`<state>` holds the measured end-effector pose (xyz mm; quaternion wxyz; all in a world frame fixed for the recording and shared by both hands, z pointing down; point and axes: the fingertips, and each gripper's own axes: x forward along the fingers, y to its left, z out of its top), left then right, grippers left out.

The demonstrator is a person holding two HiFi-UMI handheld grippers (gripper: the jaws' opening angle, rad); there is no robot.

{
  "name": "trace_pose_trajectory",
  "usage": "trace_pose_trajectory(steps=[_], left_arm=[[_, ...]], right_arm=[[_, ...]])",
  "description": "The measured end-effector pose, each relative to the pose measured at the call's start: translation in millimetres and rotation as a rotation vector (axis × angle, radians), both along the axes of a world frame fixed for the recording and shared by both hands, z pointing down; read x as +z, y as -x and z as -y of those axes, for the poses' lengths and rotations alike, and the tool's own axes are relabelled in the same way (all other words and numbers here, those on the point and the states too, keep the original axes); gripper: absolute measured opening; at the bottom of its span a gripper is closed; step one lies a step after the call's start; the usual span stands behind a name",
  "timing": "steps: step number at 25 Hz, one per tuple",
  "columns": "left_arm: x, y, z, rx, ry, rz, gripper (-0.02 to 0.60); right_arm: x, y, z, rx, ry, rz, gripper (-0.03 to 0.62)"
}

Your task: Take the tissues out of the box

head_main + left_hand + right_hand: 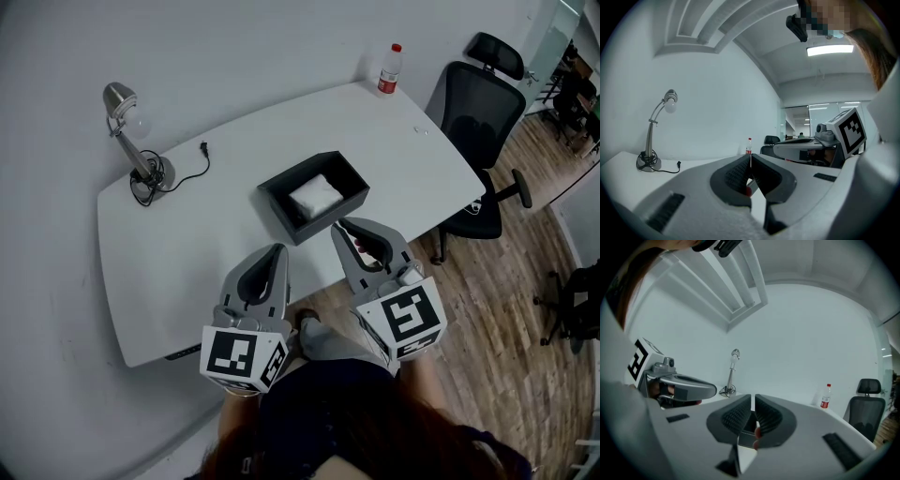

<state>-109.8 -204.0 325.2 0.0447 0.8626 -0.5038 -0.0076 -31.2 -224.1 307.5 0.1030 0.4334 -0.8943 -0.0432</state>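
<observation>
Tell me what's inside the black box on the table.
A white bundle of tissues lies on the floor of the black box; nothing else shows. What is under the tissues is covered, and the near wall hides the floor strip behind it.

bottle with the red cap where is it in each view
Head view: the bottle stands at the table's far edge, upper right, beside the office chair.
Left gripper view: small, near the picture's centre.
Right gripper view: right of centre, left of the chair.
Shared landmark: the desk lamp, left of the bottle in all three.
</observation>
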Motion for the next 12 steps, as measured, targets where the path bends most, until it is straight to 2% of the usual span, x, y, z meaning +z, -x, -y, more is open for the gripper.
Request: trace_pose_trajectory(steps=[12], left_arm=[[3,5,33,0.004,0.010,-0.002,0.025]], right_arm=[[19,9,37,-0.014,0.050,-0.046,0.094]])
